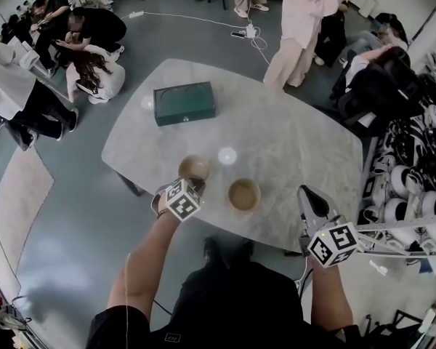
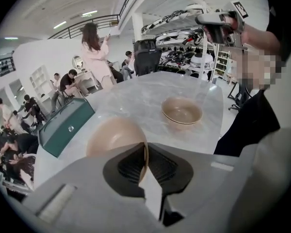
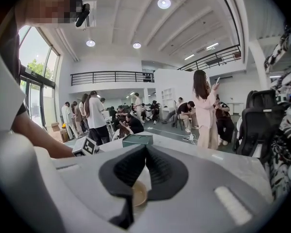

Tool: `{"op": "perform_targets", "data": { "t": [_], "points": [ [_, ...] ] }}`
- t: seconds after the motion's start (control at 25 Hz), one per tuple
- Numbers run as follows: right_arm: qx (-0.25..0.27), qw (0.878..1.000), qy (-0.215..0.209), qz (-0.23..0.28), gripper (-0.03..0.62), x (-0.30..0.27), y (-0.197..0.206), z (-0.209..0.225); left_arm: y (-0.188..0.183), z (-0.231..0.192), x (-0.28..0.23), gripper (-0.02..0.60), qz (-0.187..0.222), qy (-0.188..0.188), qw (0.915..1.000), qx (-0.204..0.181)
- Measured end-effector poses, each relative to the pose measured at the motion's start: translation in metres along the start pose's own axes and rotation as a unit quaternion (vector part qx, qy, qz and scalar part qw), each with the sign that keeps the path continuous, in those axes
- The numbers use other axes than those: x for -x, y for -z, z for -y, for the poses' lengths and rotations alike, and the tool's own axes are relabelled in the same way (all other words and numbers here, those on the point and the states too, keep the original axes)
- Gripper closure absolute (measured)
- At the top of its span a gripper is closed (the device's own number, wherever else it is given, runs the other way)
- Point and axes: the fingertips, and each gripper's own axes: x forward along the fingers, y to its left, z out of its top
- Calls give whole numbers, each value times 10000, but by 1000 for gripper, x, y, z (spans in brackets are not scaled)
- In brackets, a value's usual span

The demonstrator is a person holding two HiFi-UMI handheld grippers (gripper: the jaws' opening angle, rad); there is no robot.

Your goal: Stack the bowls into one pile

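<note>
Our left gripper (image 2: pixel 145 161) pinches the near rim of the first bowl (image 1: pixel 194 168), and the second bowl (image 1: pixel 244 194) sits on the table (image 1: pixel 298 144) just beside, at its four o'clock in the head view, while our right gripper (image 3: pixel 144 174) hangs pressed together, empty.

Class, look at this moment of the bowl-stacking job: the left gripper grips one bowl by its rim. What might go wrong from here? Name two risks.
1. The left gripper pinches the held bowl only at a thin stretch of rim, and the bowl hangs tilted, so it may swivel or slip out on the way.
2. Coming in tilted, it might strike the rim of the second bowl and shove it toward the near edge of the table instead of nesting.
</note>
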Motion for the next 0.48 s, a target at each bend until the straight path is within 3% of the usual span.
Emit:
{"op": "perform_targets", "data": {
  "t": [0.48],
  "points": [
    [168, 9994, -270, 162, 589, 9, -16, -9, -25, 9, 43, 561, 444, -318, 9980, 326]
  ]
}}
